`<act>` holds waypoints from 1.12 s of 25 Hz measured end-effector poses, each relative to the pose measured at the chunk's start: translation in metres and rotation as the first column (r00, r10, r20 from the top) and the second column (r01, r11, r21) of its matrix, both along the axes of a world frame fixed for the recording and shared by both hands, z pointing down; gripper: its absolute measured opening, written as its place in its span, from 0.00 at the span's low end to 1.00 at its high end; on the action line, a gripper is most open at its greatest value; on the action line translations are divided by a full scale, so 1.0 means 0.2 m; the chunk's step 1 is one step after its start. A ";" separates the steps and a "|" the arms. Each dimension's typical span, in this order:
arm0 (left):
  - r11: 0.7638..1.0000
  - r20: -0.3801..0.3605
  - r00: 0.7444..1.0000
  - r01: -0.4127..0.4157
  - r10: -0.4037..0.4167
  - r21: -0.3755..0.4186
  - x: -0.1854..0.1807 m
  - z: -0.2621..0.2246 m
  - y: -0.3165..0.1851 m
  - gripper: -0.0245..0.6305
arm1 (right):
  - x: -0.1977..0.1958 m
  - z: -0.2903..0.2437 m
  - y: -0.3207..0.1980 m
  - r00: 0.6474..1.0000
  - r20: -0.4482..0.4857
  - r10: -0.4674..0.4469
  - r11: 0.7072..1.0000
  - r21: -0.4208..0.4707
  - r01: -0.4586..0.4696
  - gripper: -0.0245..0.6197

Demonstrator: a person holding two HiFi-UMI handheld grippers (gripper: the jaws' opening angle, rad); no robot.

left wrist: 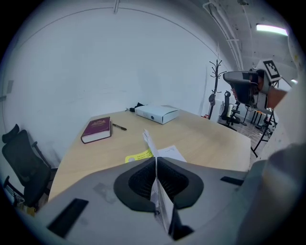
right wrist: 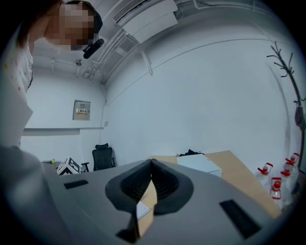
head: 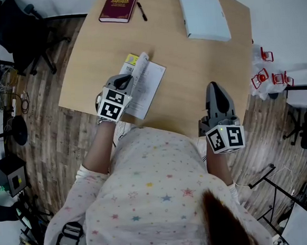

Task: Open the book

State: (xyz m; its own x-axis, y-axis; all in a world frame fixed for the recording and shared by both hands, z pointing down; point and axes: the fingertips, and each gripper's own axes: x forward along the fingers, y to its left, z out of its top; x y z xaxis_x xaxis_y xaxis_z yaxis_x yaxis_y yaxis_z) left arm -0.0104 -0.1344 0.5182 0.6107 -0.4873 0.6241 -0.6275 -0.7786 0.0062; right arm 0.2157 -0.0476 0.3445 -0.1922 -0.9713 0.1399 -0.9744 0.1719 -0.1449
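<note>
A thin book [head: 146,85] with white pages and a yellow cover corner lies near the front edge of the wooden table [head: 197,73]. My left gripper [head: 132,78] is shut on a few of its pages [head: 141,63], which stand lifted and curled above the rest. In the left gripper view the jaws [left wrist: 156,159] pinch that white sheet edge-on [left wrist: 148,140], with the yellow cover [left wrist: 138,156] flat beyond. My right gripper [head: 215,88] hovers at the table's front right, shut with nothing in it; its jaws [right wrist: 150,165] meet in the right gripper view.
A maroon hardback [head: 118,5] and a black pen [head: 141,11] lie at the far left of the table, a white box [head: 204,15] at the far right. A black office chair [head: 13,24] stands left of the table; small red items [head: 271,76] sit to its right.
</note>
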 end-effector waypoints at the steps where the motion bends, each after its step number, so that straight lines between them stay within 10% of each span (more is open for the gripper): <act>1: 1.000 0.007 1.000 0.000 0.000 0.007 -0.01 -0.01 -0.01 0.07 | 0.00 0.00 0.00 1.000 0.001 0.001 1.000 -0.002 -0.001 0.04; 28: 0.995 0.118 0.990 0.065 -0.074 0.075 -0.31 0.02 -0.19 0.07 | -0.06 0.02 -0.01 1.000 -0.019 -0.018 1.000 -0.021 0.017 0.04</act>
